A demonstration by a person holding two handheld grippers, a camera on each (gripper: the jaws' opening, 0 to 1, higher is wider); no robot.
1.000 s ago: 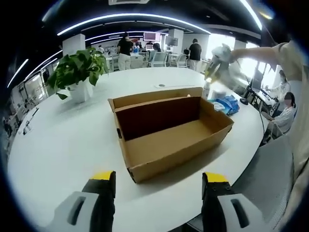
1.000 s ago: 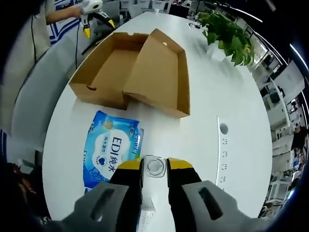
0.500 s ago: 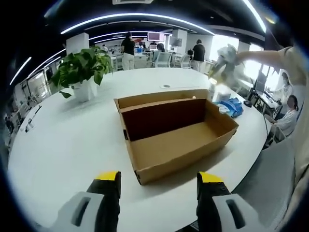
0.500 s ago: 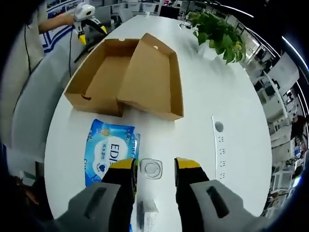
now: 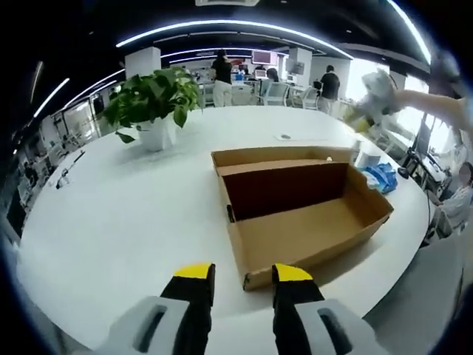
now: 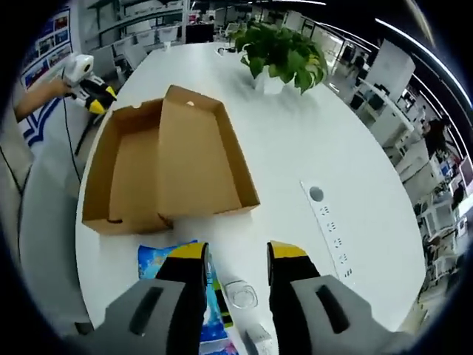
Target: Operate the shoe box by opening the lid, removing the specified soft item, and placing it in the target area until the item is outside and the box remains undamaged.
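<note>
Open cardboard shoe box (image 5: 303,214) on white tabletop (image 5: 118,222), lid folded back, inside apparently bare. Blue wipes pack (image 6: 159,259) outside, beside box. Left gripper (image 5: 242,275) jaws narrowly parted, empty; right gripper (image 6: 236,253) jaws apart, empty. Likely final step: withdrawing without bumping box.

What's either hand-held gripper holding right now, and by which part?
Nothing. The left hand-held gripper and the right hand-held gripper are both open and empty; the wipes pack lies on the table.
</note>
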